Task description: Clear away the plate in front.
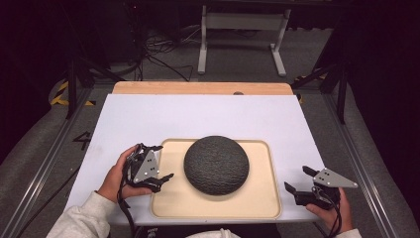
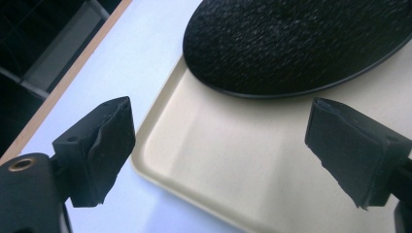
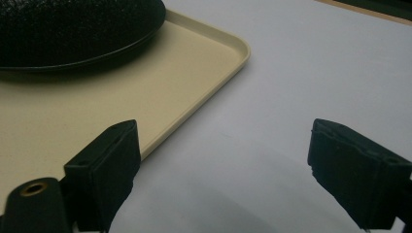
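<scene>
A dark, rough-textured dome (image 1: 216,164) sits upside down like a bowl on a beige tray (image 1: 168,201) at the front middle of the table. My left gripper (image 1: 159,162) is open over the tray's left rim, a hand's width from the dome (image 2: 291,43); the tray corner (image 2: 160,160) lies between its jaws. My right gripper (image 1: 298,179) stands open on the white surface just right of the tray (image 3: 214,63), jaws pointed toward it, nothing between them. The dome (image 3: 73,29) appears at the upper left of the right gripper view.
A white sheet (image 1: 163,114) covers the table, with a wooden strip (image 1: 198,88) along the far edge. Metal rails (image 1: 44,163) run along both sides. Beyond the table stand a white frame (image 1: 242,34) and loose cables (image 1: 158,49) on the floor.
</scene>
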The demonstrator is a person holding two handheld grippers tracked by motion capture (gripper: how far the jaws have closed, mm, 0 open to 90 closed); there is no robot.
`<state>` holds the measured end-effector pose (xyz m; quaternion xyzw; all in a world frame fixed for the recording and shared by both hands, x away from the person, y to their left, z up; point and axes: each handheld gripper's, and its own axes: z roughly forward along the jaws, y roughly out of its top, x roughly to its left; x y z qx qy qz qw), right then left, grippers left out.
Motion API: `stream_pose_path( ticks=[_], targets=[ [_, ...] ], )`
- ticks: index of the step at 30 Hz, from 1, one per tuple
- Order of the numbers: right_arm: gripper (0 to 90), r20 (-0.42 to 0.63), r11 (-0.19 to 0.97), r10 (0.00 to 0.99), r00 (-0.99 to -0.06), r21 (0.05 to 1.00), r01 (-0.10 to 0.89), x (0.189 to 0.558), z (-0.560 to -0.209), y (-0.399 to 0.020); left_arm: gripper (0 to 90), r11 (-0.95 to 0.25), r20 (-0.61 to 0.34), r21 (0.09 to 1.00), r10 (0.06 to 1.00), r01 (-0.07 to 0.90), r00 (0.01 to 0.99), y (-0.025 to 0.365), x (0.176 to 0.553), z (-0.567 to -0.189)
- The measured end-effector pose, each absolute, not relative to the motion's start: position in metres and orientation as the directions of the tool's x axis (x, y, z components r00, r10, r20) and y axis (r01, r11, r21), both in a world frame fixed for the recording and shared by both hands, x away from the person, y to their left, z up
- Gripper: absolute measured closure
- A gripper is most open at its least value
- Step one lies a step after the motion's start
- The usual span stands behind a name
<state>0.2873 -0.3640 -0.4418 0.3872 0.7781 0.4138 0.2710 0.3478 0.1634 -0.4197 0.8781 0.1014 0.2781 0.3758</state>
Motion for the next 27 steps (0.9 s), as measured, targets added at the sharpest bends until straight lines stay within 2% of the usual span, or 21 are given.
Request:
stream_pose_path(
  ticks=[11,20,27],
  targets=[
    [12.4,-0.101,0.356,0.828,-0.552,0.856,0.376,0.287,-0.442,-0.365,11.3,-0.679,0.379,0.734,0.435,0.021,0.817,0.182,0.352,-0.424],
    [12.3,-0.106,0.360,0.826,-0.553,0.855,0.374,0.288,-0.442,-0.365,10.6,-0.652,0.319,0.752,0.494,0.101,0.809,0.207,0.357,-0.435],
    [12.2,-0.110,0.366,0.824,-0.556,0.853,0.373,0.288,-0.443,-0.364,9.7,-0.585,0.225,0.791,0.548,0.177,0.806,0.225,0.359,-0.442]
  ],
)
